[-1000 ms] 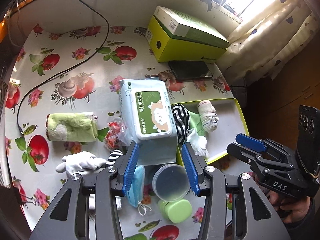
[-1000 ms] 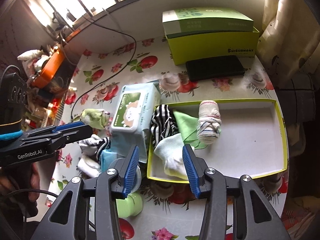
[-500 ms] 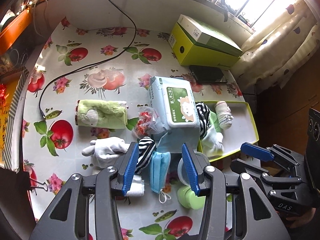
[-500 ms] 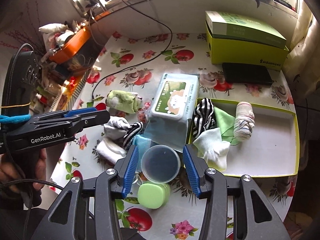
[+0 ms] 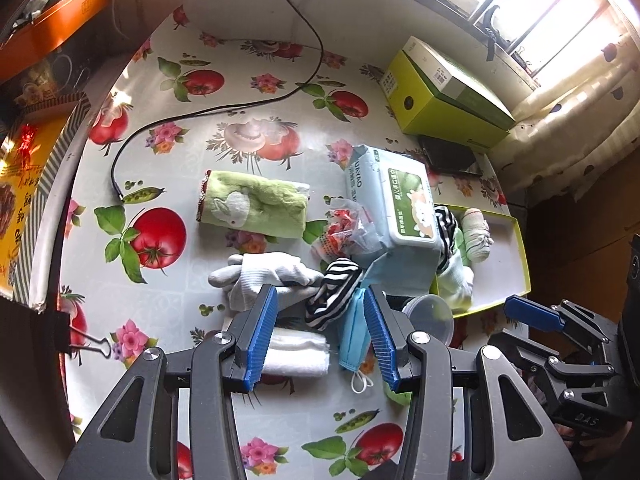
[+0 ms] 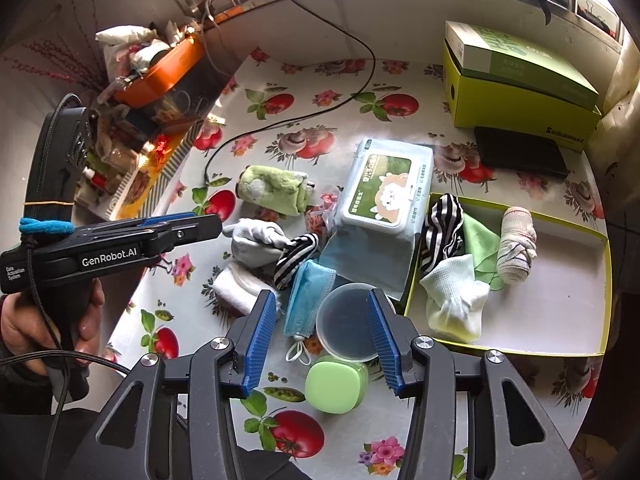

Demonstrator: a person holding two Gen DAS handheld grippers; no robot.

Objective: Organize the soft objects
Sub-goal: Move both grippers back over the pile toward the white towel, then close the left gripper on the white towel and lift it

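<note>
Your left gripper [image 5: 318,334] is wide open and holds nothing. The striped sock [image 5: 334,294] lies just ahead between its fingers, slanting right.

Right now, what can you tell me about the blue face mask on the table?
The blue face mask is a light-blue, pleated disposable one, folded roughly in half and lying flat on the tablecloth. Its white ear loops trail off its near end. A striped sock lies against its left side, the clear round lid borders its right edge, and the wipes pack sits just beyond it. In the left wrist view it lies between the open left tool fingers, ungripped.
</note>
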